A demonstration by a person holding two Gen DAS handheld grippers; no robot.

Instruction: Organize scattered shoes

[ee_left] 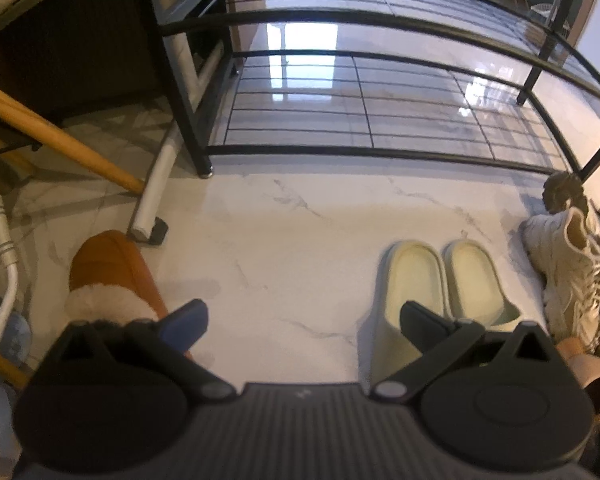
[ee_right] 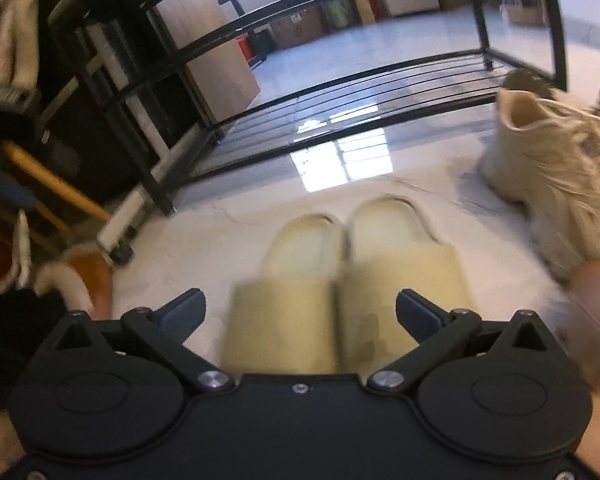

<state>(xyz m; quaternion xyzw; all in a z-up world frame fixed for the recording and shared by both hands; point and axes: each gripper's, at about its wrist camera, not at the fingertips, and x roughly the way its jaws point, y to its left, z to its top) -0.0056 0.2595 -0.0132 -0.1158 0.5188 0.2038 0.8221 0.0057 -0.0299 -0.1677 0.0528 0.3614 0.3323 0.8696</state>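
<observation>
Both wrist views look low, forward, sharing slides (ee_left: 440, 280) and rack (ee_right: 340, 92).

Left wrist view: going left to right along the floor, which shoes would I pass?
Orange fur-lined slipper → pair of pale slides → cream laced sneaker. All lie on the marble floor in front of the black shoe rack.

Left gripper (ee_left: 303, 322), right gripper (ee_right: 300, 312) apparently agape.
</observation>
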